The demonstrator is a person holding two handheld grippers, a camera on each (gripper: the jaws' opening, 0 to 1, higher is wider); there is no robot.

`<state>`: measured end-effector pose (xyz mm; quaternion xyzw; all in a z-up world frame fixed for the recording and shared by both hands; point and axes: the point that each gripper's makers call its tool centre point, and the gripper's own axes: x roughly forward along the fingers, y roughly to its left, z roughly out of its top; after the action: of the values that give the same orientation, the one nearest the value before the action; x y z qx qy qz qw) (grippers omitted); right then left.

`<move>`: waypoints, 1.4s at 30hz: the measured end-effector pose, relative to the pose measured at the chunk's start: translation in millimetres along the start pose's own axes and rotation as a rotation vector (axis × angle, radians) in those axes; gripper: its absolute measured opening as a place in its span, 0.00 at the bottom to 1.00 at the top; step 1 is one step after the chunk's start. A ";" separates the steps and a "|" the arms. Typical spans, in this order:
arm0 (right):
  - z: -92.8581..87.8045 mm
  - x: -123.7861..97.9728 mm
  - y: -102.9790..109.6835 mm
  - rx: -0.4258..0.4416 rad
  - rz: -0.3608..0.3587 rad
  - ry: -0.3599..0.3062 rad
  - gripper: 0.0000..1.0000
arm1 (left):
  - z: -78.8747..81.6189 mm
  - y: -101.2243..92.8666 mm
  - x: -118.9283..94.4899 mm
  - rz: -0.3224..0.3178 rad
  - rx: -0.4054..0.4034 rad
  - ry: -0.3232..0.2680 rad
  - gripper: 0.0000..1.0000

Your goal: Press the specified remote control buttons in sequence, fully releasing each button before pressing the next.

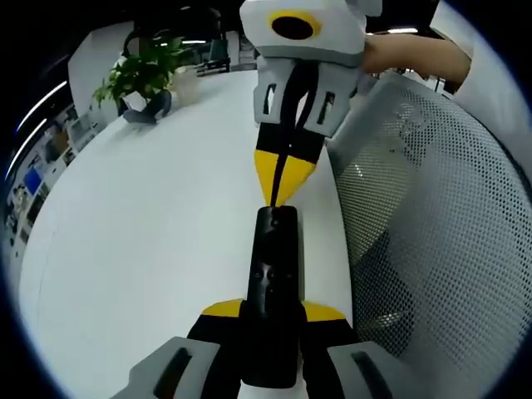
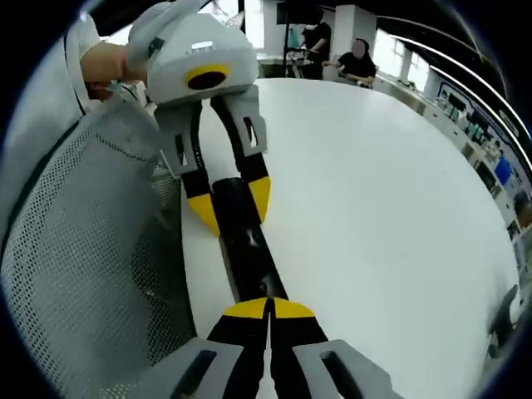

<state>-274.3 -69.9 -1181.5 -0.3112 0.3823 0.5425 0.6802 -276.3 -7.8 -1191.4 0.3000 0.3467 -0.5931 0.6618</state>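
At table [image 1: 150, 241] edge: left gripper [image 1: 273, 312] clamped on remote [image 1: 274, 283]; right gripper [image 2: 268, 309] tips together, touching remote's far end.

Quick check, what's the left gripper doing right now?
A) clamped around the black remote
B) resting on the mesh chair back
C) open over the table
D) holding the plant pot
A: in the left gripper view the left gripper has its yellow-tipped jaws on either side of the black remote.

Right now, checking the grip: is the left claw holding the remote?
Yes, the left claw is clamped around the black remote, its yellow tips on either side.
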 end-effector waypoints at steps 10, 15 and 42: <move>2.1 3.0 0.0 -0.122 -0.027 0.094 0.00 | -1.1 -0.3 -0.3 0.000 0.001 0.000 0.24; 3.3 4.9 -1.7 -0.088 -0.068 0.102 0.00 | -1.7 -0.1 -0.7 -0.001 0.006 -0.010 0.24; 5.6 0.5 1.6 0.016 -0.100 -0.031 0.00 | -16.0 0.6 -11.7 -0.002 0.018 0.012 0.24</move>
<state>-274.7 -64.6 -1179.0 -0.3159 0.3603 0.5095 0.7147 -278.0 12.0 -1191.1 0.3089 0.3456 -0.5949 0.6567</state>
